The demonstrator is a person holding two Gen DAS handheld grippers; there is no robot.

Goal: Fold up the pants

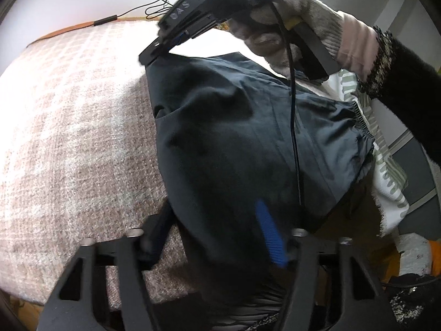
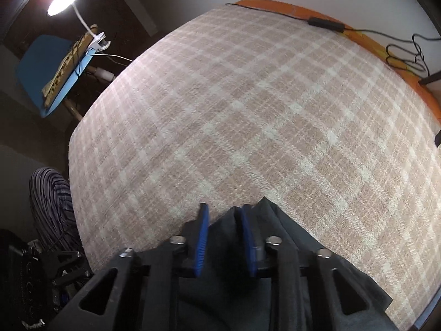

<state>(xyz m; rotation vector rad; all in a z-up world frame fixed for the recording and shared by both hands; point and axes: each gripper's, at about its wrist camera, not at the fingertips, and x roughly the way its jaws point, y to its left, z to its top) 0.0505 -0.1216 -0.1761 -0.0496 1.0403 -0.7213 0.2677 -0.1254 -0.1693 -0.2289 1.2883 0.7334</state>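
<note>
Dark navy pants (image 1: 234,138) lie bunched on the checked blanket (image 1: 69,138), with the elastic waistband (image 1: 361,135) at the right. My left gripper (image 1: 215,234) stands over the near part of them. Cloth fills the space between its fingers, and the blue pad (image 1: 270,234) of the right-hand finger shows bare beside it, so the jaws are apart. My right gripper (image 2: 224,237) is shut on a raised fold of the pants (image 2: 289,248) at the near edge of the blanket (image 2: 248,110). In the left wrist view the right gripper (image 1: 154,52) reaches the pants' far corner, held by a gloved hand (image 1: 275,33).
A black cable (image 1: 295,110) hangs from the right gripper across the pants. A white and green patterned cloth (image 1: 386,182) lies to the right. A lamp (image 2: 64,0) and blue chair (image 2: 55,77) stand beyond the blanket's left edge, striped fabric (image 2: 52,201) below them. Cables (image 2: 405,52) lie along the orange far edge.
</note>
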